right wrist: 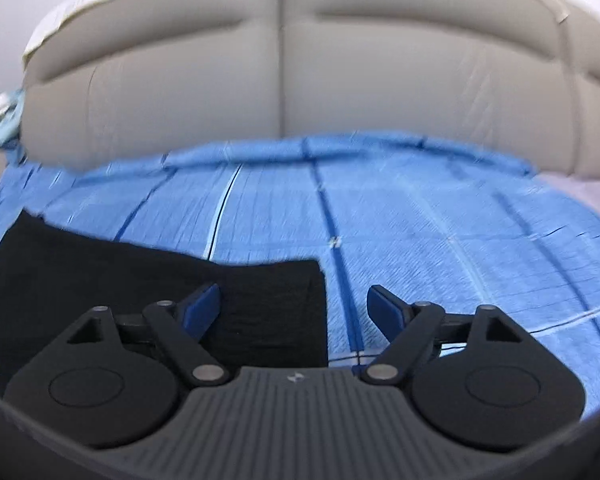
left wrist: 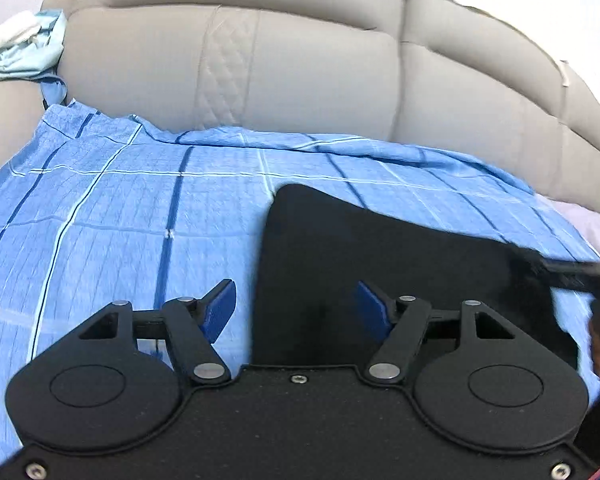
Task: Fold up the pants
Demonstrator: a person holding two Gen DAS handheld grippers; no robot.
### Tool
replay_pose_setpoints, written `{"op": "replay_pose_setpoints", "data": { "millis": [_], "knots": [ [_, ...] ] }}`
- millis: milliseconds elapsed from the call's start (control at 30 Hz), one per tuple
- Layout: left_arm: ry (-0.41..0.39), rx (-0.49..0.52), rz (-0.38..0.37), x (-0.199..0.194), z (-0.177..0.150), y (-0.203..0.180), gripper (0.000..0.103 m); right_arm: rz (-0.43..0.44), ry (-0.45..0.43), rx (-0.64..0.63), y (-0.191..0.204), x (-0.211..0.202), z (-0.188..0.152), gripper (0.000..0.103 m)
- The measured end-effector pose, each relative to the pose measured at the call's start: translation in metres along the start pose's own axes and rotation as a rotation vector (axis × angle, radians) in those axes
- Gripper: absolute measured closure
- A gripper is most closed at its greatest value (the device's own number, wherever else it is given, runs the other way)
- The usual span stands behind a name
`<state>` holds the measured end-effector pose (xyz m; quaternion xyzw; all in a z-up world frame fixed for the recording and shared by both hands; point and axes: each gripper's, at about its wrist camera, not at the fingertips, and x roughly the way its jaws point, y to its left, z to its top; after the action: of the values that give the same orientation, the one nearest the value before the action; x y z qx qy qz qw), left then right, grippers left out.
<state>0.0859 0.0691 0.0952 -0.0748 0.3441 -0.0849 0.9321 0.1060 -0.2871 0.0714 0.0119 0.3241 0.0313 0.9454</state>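
Both grippers, left gripper point(left wrist: 296, 306) and right gripper point(right wrist: 294, 306), were seen released, nothing grasped. Folded black pants point(left wrist: 380, 260) risked being dragged crooked on blue sheet point(left wrist: 120, 200) if snagged.

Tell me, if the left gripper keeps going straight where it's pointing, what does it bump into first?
Probably the black pants, near their left edge on the blue checked sheet. The open left gripper points down there; depth is hard to judge.
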Motion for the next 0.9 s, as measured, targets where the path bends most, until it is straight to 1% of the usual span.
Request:
{"op": "replay_pose_setpoints", "data": {
  "millis": [33, 100, 167, 200, 267, 333, 400, 533, 767, 833, 900],
  "knots": [
    [0.012, -0.004, 0.003, 0.009, 0.006, 0.002, 0.038, 0.048, 0.042, 0.003, -0.005, 0.006, 0.004, 0.015],
    [0.042, -0.009, 0.016, 0.03, 0.014, 0.006, 0.038, 0.129, 0.086, 0.042, -0.019, 0.015, 0.007, 0.015],
    [0.063, -0.014, 0.029, 0.048, 0.018, 0.01, 0.038, 0.196, 0.101, 0.086, -0.03, 0.021, 0.007, 0.016],
    [0.069, -0.016, 0.029, 0.054, 0.019, 0.011, 0.038, 0.213, 0.096, 0.092, -0.032, 0.022, 0.007, 0.017],
    [0.085, -0.024, 0.016, 0.067, 0.019, 0.012, 0.037, 0.23, 0.091, 0.062, -0.03, 0.023, 0.005, 0.018],
    [0.086, -0.022, 0.009, 0.075, 0.02, 0.013, 0.032, 0.248, 0.084, 0.03, -0.026, 0.025, 0.003, 0.021],
    [0.085, -0.003, 0.008, 0.079, 0.021, 0.01, 0.03, 0.258, 0.08, 0.017, -0.024, 0.026, 0.003, 0.022],
    [0.089, 0.009, -0.005, 0.086, 0.023, 0.009, 0.023, 0.265, 0.07, 0.016, -0.02, 0.026, 0.003, 0.022],
    [0.088, 0.027, -0.021, 0.097, 0.028, 0.006, 0.018, 0.261, 0.059, 0.004, -0.015, 0.028, 0.002, 0.022],
    [0.087, 0.029, -0.027, 0.1, 0.029, 0.005, 0.015, 0.262, 0.056, 0.002, -0.014, 0.028, 0.002, 0.023],
    [0.086, 0.032, -0.034, 0.103, 0.03, 0.006, 0.012, 0.269, 0.054, 0.001, -0.013, 0.028, 0.002, 0.027]
  ]
}}
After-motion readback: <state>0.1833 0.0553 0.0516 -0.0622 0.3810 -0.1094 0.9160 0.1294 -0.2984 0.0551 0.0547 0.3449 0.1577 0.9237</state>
